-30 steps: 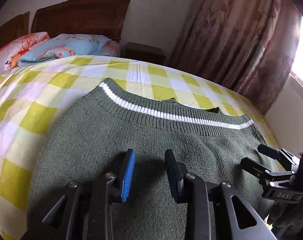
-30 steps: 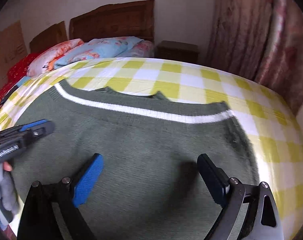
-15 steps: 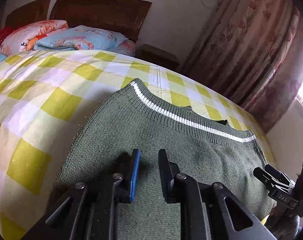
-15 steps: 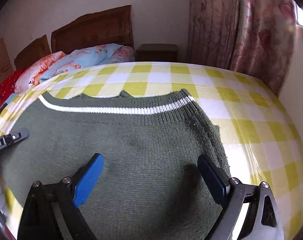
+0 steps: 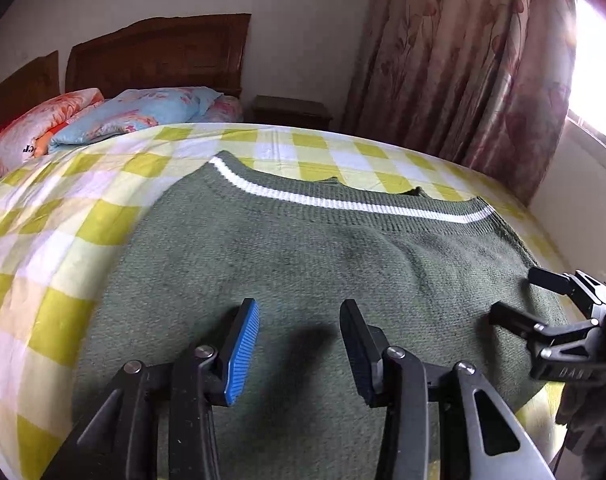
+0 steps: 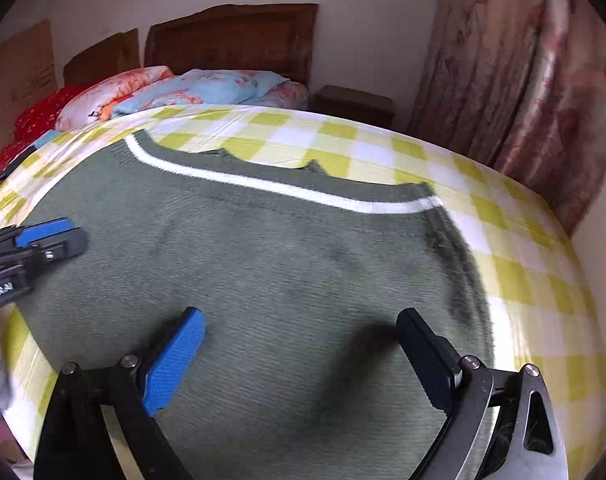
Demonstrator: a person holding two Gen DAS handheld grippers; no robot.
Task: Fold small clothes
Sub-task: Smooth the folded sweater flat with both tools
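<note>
A green knitted garment (image 5: 303, 264) with a white stripe along its far ribbed edge lies flat on the checked bed; the right wrist view shows the garment (image 6: 263, 280) too. My left gripper (image 5: 299, 312) hovers over its near left part, jaws opening, nothing between them. My right gripper (image 6: 303, 320) stands wide open above the near right part, nothing held. The right gripper (image 5: 515, 296) shows at the right edge of the left wrist view, and the left gripper (image 6: 71, 232) at the left edge of the right wrist view.
The bed's yellow and white checked sheet (image 5: 63, 208) spreads round the garment. Folded quilts (image 5: 115, 116) lie by the wooden headboard (image 5: 159, 52). A nightstand (image 5: 291, 110) and floral curtains (image 5: 463, 72) stand beyond the bed's right side.
The left gripper narrowed, then spread wider again. Both views shifted sideways over the garment. The garment lies as before.
</note>
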